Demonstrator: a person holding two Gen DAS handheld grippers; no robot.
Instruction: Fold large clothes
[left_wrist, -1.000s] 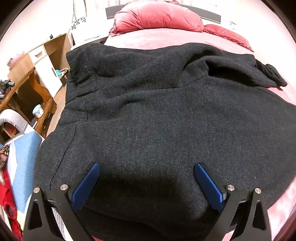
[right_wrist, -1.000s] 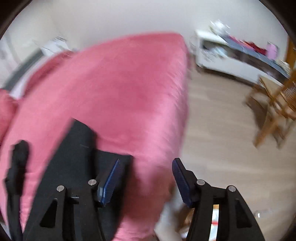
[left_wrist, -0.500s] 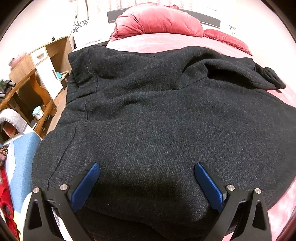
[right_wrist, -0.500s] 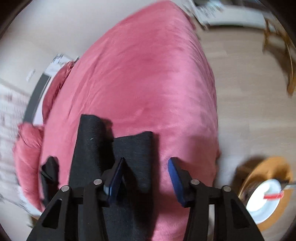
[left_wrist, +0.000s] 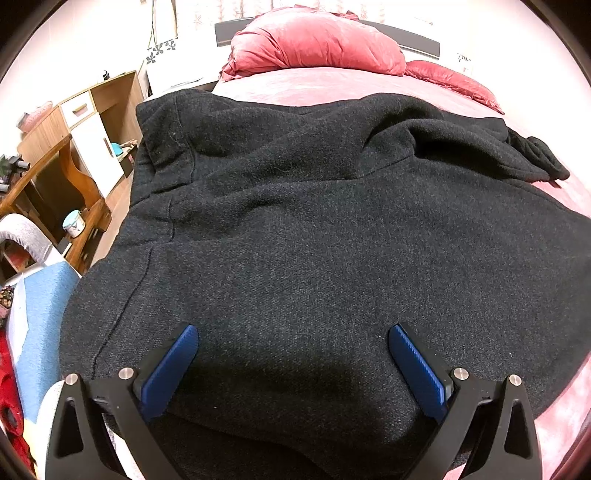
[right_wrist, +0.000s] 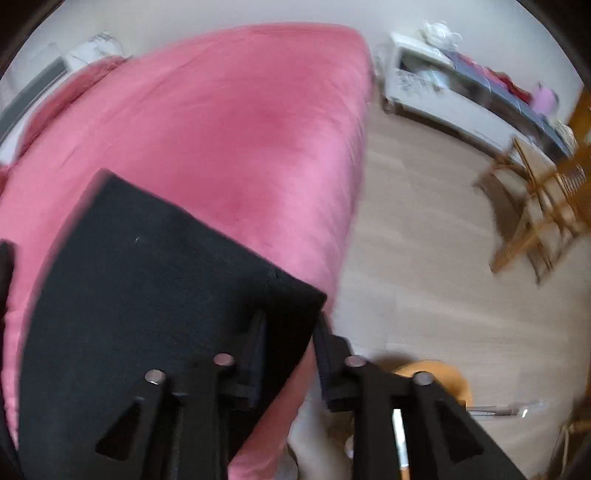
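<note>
A large dark charcoal wool coat (left_wrist: 314, 229) lies spread over a pink bed (left_wrist: 295, 85). My left gripper (left_wrist: 291, 354) is open, its blue pads wide apart just above the coat's near hem. In the right wrist view, a corner of the coat (right_wrist: 155, 280) lies on the pink bedcover (right_wrist: 229, 133). My right gripper (right_wrist: 288, 332) has its jaws narrowed around that corner near the bed's edge; the frame is blurred, so I cannot tell whether they pinch the cloth.
Red pillows (left_wrist: 314, 40) lie at the head of the bed. A wooden desk and cabinet (left_wrist: 74, 140) stand to the left. A blue cloth (left_wrist: 40, 314) lies at the near left. Wooden chairs (right_wrist: 535, 206), a white cabinet (right_wrist: 443, 92) and wood floor lie to the right.
The right gripper swung back and its jaws narrowed onto the coat's corner. The left gripper stayed over the hem, tilting slightly.
</note>
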